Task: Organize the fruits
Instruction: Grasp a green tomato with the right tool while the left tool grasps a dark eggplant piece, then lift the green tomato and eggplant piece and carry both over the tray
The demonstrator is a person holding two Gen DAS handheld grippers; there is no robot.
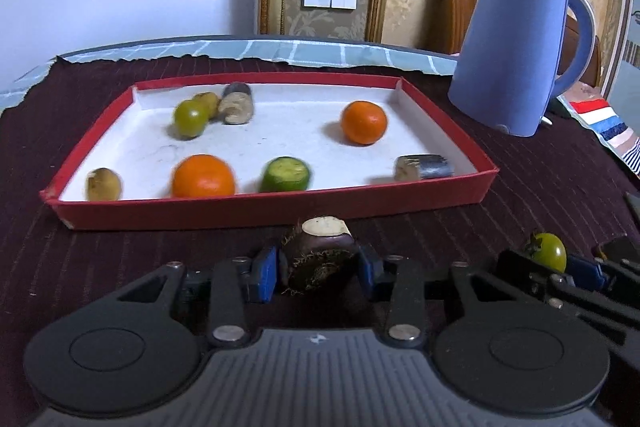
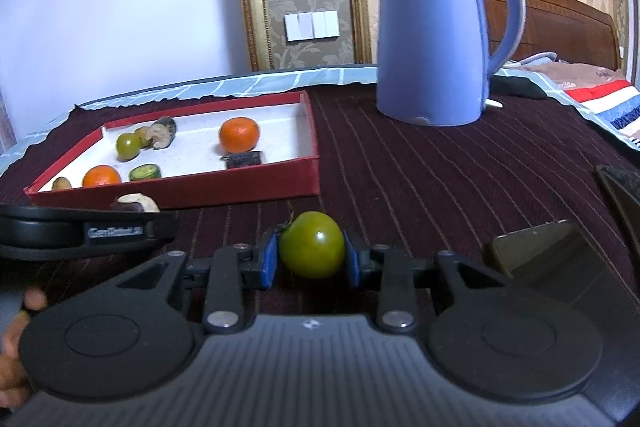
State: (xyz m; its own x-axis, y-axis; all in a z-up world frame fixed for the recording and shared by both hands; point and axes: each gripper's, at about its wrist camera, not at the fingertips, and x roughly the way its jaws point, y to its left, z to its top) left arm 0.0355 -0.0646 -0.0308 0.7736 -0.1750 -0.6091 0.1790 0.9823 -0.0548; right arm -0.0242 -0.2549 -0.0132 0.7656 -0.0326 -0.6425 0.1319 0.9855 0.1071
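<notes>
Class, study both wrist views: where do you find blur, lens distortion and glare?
Left wrist view: the fruits in the red tray are smeared by motion blur, and the blue kettle leans from fisheye bending. Right wrist view: sharper; the green tomato carries a small glare spot, and the table's far edge curves.

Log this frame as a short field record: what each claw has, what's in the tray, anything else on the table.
left claw: shut on a dark, hairy root chunk with a pale cut top
right claw: shut on a green tomato
red tray: two oranges, a green tomato, a cut green piece, several brownish and dark chunks
also on table: blue kettle, to the right of the tray, on the dark striped cloth
</notes>
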